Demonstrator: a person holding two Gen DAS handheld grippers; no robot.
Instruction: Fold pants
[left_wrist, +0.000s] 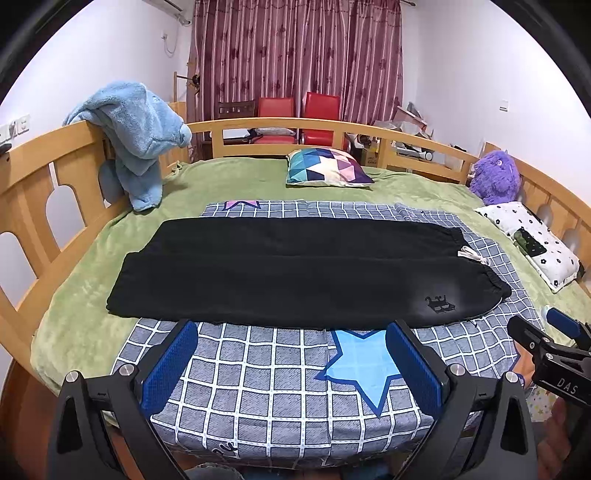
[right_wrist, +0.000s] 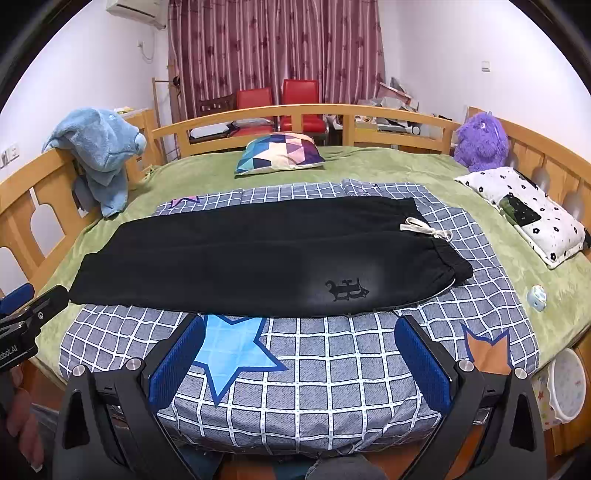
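Black pants (left_wrist: 295, 273) lie flat across the bed on a grey checked sheet (left_wrist: 280, 373), legs to the left, waistband with a white drawstring (left_wrist: 471, 254) to the right. A small logo (left_wrist: 439, 303) sits near the waist. They also show in the right wrist view (right_wrist: 258, 254), with the drawstring (right_wrist: 424, 227). My left gripper (left_wrist: 291, 328) is open and empty, just in front of the pants' near edge. My right gripper (right_wrist: 299, 323) is open and empty, in front of the near edge below the logo (right_wrist: 347, 290). The right gripper also shows in the left wrist view (left_wrist: 546, 332).
A green blanket (left_wrist: 92, 273) covers the bed, ringed by a wooden rail (left_wrist: 280, 125). A patterned cushion (left_wrist: 327, 168), a blue plush (left_wrist: 136, 136), a purple plush (left_wrist: 496, 177) and a flowered pillow (left_wrist: 535, 247) lie around. A small round toy (right_wrist: 536, 297) sits at right.
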